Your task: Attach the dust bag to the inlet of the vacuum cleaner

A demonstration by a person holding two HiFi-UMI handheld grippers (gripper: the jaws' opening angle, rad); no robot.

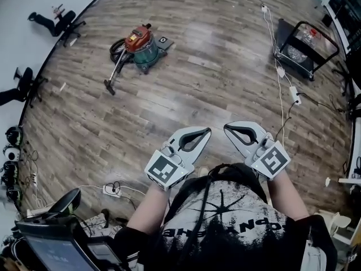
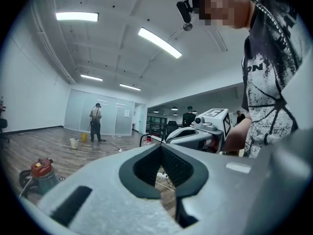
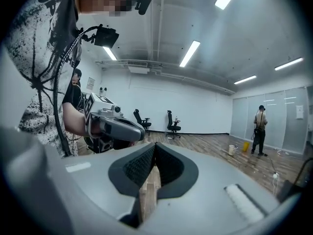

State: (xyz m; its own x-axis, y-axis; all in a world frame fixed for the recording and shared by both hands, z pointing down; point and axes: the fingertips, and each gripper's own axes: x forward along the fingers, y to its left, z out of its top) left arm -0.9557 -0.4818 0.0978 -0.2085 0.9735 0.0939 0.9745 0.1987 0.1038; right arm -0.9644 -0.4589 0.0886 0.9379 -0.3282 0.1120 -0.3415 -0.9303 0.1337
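Nearest, a printed shirt (image 1: 225, 230) is seen; just beyond it the left gripper (image 1: 206, 132) and the right gripper (image 1: 227, 127) are held side by side, each empty with jaws pressed together. Far off, the vacuum cleaner (image 1: 140, 43) is seen standing on the wooden floor (image 1: 225, 78).

The vacuum cleaner (image 1: 141, 45) has a red lid and a teal body. The floor (image 1: 225, 89) is of brown wooden planks. The left gripper (image 1: 206, 132) and the right gripper (image 1: 227, 128) are light grey, with black pads (image 2: 143, 170).
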